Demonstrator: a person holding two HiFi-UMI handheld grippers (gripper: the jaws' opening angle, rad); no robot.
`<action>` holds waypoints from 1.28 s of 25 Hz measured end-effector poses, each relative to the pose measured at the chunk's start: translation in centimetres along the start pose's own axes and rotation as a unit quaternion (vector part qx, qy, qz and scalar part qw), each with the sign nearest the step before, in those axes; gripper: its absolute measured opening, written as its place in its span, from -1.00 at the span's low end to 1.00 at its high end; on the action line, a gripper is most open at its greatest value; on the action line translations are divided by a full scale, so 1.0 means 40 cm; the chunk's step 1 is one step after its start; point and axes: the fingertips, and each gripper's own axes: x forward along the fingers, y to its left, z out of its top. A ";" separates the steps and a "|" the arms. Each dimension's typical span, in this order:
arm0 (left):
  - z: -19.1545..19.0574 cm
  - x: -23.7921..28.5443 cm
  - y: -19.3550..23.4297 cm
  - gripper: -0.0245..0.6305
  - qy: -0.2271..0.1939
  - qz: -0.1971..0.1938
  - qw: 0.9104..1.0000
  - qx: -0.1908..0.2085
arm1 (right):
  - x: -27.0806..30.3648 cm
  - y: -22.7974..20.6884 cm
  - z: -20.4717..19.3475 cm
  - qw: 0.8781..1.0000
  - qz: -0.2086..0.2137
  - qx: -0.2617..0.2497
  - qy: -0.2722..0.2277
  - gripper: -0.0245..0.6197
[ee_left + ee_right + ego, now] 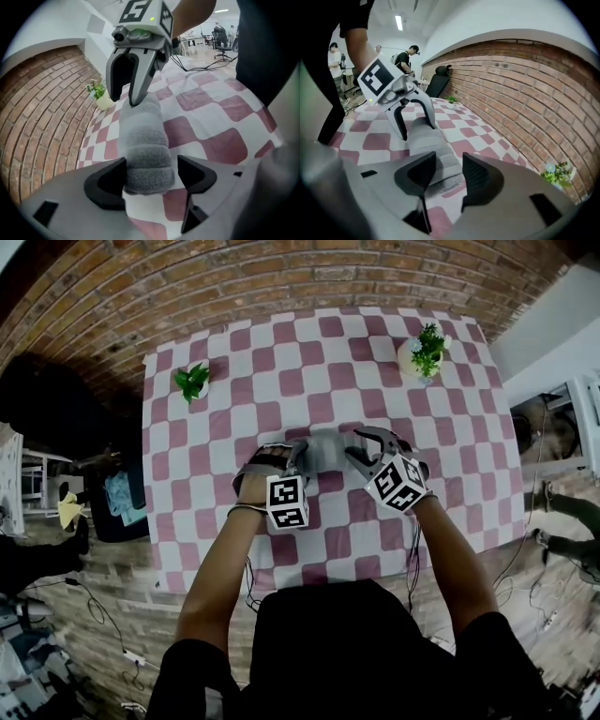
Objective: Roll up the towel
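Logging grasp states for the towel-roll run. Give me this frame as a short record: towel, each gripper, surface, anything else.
towel: grey, rolled up, spans between both grippers
left gripper: open, jaws around one end of the towel, gap at one pad
right gripper: shut on the other end of the towel
surface: pink-and-white checked cloth
other: potted plants near the far corners

One towel (323, 451), two grippers (281, 457) (364, 452), two potted plants (192, 381) (427, 351), one checked table (281, 362).
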 end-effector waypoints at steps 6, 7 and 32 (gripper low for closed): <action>-0.009 0.020 -0.016 0.10 -0.007 0.008 1.000 0.002 | 0.037 0.030 -0.060 0.997 -0.006 0.068 -0.018 -0.53; -0.011 0.020 -0.017 0.09 -0.009 0.011 1.000 -0.001 | 0.041 0.026 -0.063 0.996 -0.006 0.084 -0.026 -0.53; 0.045 -0.195 0.035 0.13 -0.170 0.118 0.907 -0.368 | -0.170 0.109 0.059 0.979 -0.046 0.137 -0.146 -0.28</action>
